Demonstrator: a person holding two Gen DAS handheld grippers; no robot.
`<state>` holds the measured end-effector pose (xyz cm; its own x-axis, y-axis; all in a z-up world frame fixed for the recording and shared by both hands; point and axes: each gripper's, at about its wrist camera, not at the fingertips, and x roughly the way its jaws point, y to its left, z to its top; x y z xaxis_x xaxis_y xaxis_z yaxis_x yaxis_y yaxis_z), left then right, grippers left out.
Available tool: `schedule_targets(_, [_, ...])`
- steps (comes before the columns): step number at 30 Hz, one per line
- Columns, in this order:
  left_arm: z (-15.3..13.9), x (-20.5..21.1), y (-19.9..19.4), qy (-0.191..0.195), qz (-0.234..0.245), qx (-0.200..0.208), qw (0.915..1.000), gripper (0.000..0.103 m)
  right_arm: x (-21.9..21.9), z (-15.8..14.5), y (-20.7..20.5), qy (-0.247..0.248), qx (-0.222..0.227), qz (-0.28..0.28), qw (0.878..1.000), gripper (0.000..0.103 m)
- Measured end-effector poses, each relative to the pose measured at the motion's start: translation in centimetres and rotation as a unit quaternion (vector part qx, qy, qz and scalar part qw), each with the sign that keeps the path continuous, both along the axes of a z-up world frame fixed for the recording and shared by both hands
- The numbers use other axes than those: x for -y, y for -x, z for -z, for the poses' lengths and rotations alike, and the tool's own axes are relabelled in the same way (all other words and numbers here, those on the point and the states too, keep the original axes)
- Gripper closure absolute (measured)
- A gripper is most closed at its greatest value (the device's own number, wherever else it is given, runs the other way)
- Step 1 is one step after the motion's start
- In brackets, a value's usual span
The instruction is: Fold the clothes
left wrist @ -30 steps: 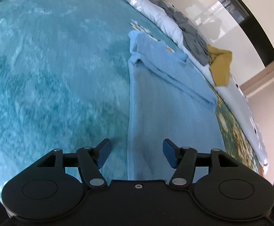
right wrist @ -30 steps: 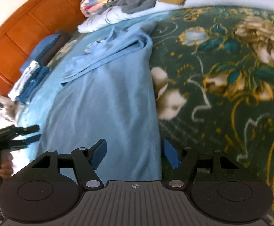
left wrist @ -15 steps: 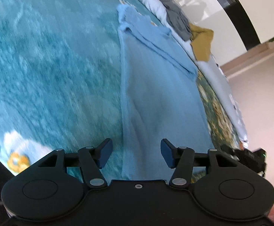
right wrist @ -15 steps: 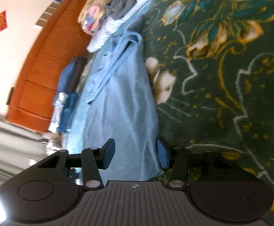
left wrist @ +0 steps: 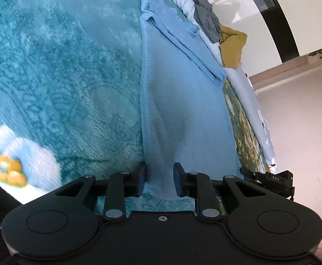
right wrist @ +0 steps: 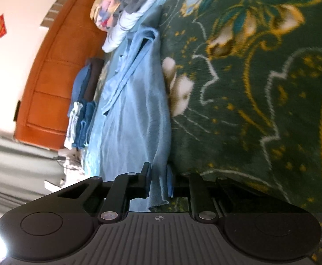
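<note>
A light blue garment (left wrist: 183,101) lies stretched lengthwise on the bed, with its sleeves folded in at the far end. My left gripper (left wrist: 159,182) is at the near left corner of the hem. Its jaws are closing, and the cloth bunched between them fills the gap from pad to pad. In the right wrist view the same garment (right wrist: 134,110) runs away from me. My right gripper (right wrist: 158,182) is closing at the near right corner of the hem, with a fold of cloth pinched tight between its pads.
A teal plush blanket (left wrist: 61,77) lies left of the garment and a dark green floral blanket (right wrist: 249,88) right of it. Grey (left wrist: 207,22) and mustard clothes (left wrist: 233,46) sit on white bedding at the far edge. Folded blue clothes (right wrist: 83,114) are stacked by the wooden headboard (right wrist: 57,66).
Both grippers came down onto the near hem and their jaws narrowed from wide open onto the cloth. The right wrist view has rolled, tilting the bed.
</note>
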<state>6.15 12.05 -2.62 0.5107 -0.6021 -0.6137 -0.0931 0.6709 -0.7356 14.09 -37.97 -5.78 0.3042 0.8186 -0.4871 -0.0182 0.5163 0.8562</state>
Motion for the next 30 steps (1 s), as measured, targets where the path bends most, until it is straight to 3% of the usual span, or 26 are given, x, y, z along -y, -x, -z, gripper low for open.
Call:
schedule_targets(5, [0.0,0.2,-0.1,0.005,-0.002,0.001,1.0,0.08,-0.3,0.5,-0.2,-0.01,-0.002,0.003,1.0,0.091])
schedule_targets(8, [0.1,-3.4,1.9,0.004,0.006,0.003,1.0,0.082,-0.8,0.4,-0.5,-0.007,0.0,0.005,1.0,0.092])
schedule_targets(11, [-0.2,-3.8,2.1,-0.017,0.006,0.005,0.9998,0.097,-1.1,-0.3,-0.4,0.005,0.008,0.009,1.0,0.09])
schedule_targets(13, [-0.5,-4.3,2.4,-0.023,0.006,0.012,0.9996,0.101,-1.2,-0.8,-0.3,0.01,0.015,0.011,1.0,0.092])
schedule_targets(22, [-3.8,-6.7,2.8,-0.034,0.004,0.076,0.9965,0.102,-1.2,-3.2,-1.1,0.01,0.052,0.02,0.998,0.098])
schedule_targets(30, [-6.6,-8.9,0.6,-0.041,-0.02,0.124,0.9912,0.102,-1.4,-5.9,-3.6,-0.023,0.101,0.05,0.993,0.098])
